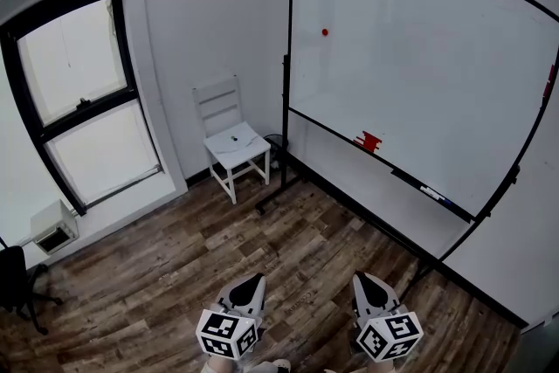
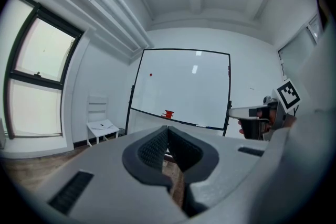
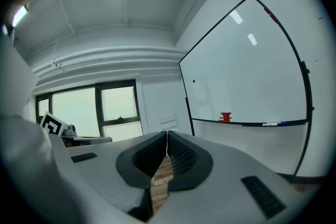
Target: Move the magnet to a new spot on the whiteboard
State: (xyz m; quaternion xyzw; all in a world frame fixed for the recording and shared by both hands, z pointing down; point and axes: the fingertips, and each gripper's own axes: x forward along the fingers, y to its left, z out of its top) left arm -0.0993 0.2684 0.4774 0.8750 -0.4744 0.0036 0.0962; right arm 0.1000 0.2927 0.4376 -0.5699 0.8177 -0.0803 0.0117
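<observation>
A small red round magnet (image 1: 325,32) sticks on the upper left part of the whiteboard (image 1: 410,74). The same magnet (image 2: 150,74) shows far off in the left gripper view, and the magnet (image 3: 193,81) in the right gripper view too. My left gripper (image 1: 251,286) and right gripper (image 1: 367,284) are low at the bottom of the head view, well short of the board. Both point roughly level toward it, jaws shut with nothing between them. The left gripper (image 2: 167,129) and right gripper (image 3: 167,135) tips meet in their own views.
A red eraser (image 1: 369,141) and markers (image 1: 432,190) rest on the board's tray. A white chair (image 1: 232,139) stands in the corner left of the board's black stand (image 1: 285,122). A large window (image 1: 79,92) fills the left wall. Wood floor (image 1: 218,266) lies between me and the board.
</observation>
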